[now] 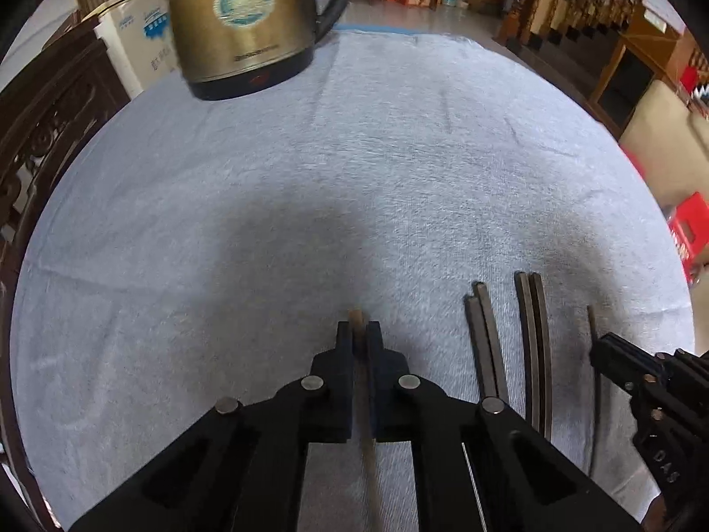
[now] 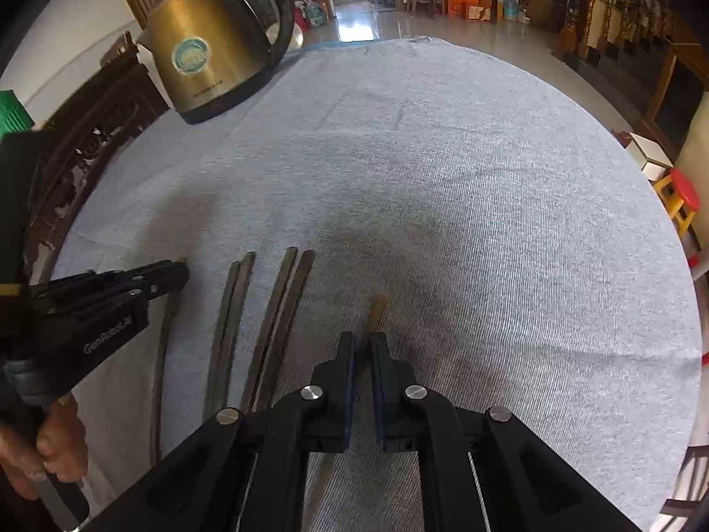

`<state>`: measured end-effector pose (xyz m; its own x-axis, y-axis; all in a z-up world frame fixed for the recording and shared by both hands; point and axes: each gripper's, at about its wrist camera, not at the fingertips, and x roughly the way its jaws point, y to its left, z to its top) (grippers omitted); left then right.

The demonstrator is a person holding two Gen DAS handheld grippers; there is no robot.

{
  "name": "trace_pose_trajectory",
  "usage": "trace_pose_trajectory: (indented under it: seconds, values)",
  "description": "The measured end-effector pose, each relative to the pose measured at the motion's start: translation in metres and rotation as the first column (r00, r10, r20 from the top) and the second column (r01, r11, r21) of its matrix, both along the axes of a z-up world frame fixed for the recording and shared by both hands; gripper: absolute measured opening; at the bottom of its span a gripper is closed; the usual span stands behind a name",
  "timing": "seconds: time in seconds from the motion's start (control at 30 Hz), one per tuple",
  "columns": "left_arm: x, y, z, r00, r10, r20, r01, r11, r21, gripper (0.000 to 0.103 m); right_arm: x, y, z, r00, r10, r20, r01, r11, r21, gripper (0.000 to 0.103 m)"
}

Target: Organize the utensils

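Observation:
Dark chopsticks lie in pairs on a grey cloth (image 1: pixel 354 155). In the left wrist view my left gripper (image 1: pixel 359 332) is shut on one brown chopstick (image 1: pixel 356 317) whose end sticks out past the fingertips. Two pairs (image 1: pixel 485 346) (image 1: pixel 534 354) lie to its right. My right gripper (image 1: pixel 602 350) shows at the right edge. In the right wrist view my right gripper (image 2: pixel 363 341) is shut on a light brown chopstick (image 2: pixel 377 308). The two pairs (image 2: pixel 235 306) (image 2: pixel 286 306) lie to its left. My left gripper (image 2: pixel 177 272) holds its chopstick (image 2: pixel 161 354) beyond them.
A brass electric kettle (image 1: pixel 241 22) (image 2: pixel 208 53) stands at the far left of the cloth. A carved dark wooden chair (image 2: pixel 88 142) is beside the table on the left. The table edge curves round on the right, with a red stool (image 2: pixel 682 195) beyond it.

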<state>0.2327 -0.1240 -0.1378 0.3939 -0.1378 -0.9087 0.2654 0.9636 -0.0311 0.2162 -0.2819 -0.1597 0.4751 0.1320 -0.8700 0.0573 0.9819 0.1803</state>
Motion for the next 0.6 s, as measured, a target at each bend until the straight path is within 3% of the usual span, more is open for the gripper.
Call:
trace_pose_trajectory:
  seconds: [0.1, 0.3, 0.6]
  values:
    - [-0.017, 0.013, 0.017, 0.999, -0.002, 0.052, 0.005, 0.999, -0.045, 0.005, -0.018, -0.001, 0.018, 0.997, 0.005, 0.076, -0.005, 1.000, 0.010, 0.006]
    - [-0.076, 0.041, 0.081, 0.977, -0.025, 0.210, 0.047, 0.994, -0.102, 0.005, -0.066, 0.000, 0.060, 0.974, 0.009, 0.227, -0.022, 0.998, 0.054, 0.006]
    - [-0.171, 0.076, 0.161, 0.895, -0.008, 0.447, 0.100, 0.978, -0.182, 0.005, -0.161, 0.020, 0.124, 0.876, 0.006, 0.483, -0.028, 0.999, 0.039, 0.006]
